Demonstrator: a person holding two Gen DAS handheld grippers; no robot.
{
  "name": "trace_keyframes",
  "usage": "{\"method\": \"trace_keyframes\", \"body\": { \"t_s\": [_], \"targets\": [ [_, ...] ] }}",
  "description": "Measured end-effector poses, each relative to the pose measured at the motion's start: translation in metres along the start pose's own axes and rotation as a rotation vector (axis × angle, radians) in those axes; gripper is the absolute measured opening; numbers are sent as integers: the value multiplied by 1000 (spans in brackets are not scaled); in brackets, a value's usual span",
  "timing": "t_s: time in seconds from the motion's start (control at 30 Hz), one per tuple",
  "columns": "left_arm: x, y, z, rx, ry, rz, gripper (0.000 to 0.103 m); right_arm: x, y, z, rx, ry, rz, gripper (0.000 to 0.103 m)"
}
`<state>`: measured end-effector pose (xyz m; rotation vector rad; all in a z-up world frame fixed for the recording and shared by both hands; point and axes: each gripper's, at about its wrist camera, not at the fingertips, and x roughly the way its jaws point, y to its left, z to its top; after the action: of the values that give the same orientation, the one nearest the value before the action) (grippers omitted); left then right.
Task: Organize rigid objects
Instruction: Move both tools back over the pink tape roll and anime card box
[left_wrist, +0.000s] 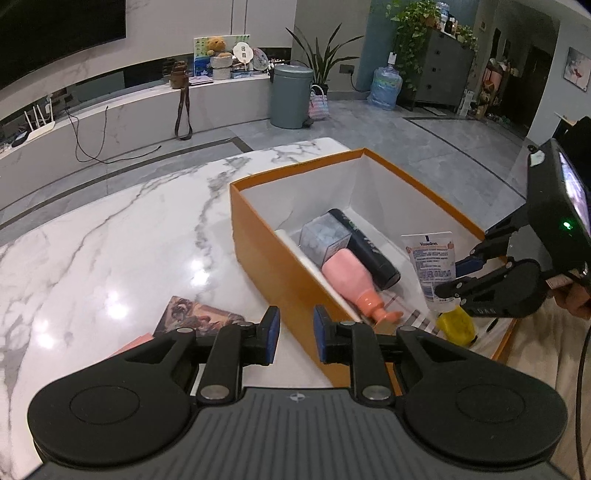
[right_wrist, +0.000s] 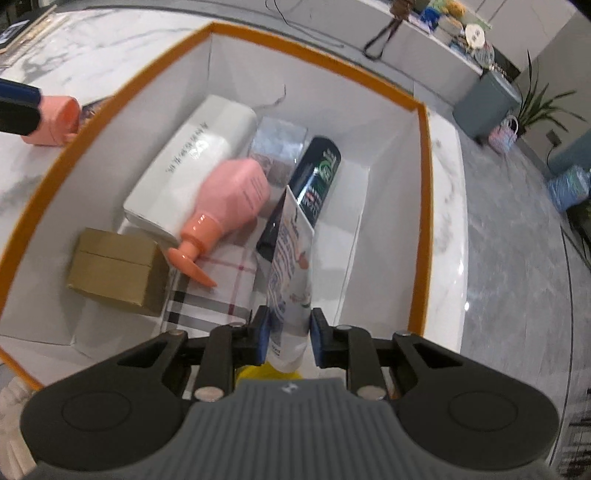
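An orange box (left_wrist: 295, 173) (right_wrist: 424, 184) with white walls stands on the marble table. In it lie a pink pump bottle (left_wrist: 349, 277) (right_wrist: 232, 199), a black can (left_wrist: 365, 247) (right_wrist: 317, 177), a clear case (right_wrist: 279, 138), a white bottle (right_wrist: 195, 158) and a brown carton (right_wrist: 118, 269). My right gripper (right_wrist: 290, 332) (left_wrist: 448, 284) is shut on a white Vaseline tube (right_wrist: 291, 266) (left_wrist: 432, 258), yellow cap (left_wrist: 456, 325) down, over the box's near end. My left gripper (left_wrist: 295, 332) hovers outside the box's near wall, jaws slightly apart with nothing between them.
A pink cylinder (right_wrist: 51, 122) lies on the table outside the box, beside a left finger. A picture card (left_wrist: 199, 317) lies left of the left gripper. A checked cloth (right_wrist: 221, 291) lines the box floor. The marble table (left_wrist: 110, 240) ends at a curved far edge.
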<state>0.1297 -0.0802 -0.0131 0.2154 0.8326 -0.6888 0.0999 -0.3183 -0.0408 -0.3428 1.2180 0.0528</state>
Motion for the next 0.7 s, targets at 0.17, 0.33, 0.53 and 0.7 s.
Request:
{"method": "trace_keyframes", "body": {
  "t_s": [0.17,0.33,0.53,0.7],
  "targets": [
    [-1,10,-7,-10,19,21,26,6,-2,3,8,13,-18,23],
    [-3,21,-12,-41,34,29,32,0,-1,5,3,-14,-42,23],
    [-11,40,-15,-56,43,59,34,-32,14,18,-22,-151,1,29],
    [-21,57,-19,-39,50,134,34,-59,41,37,-73,-269,62,32]
  ]
}}
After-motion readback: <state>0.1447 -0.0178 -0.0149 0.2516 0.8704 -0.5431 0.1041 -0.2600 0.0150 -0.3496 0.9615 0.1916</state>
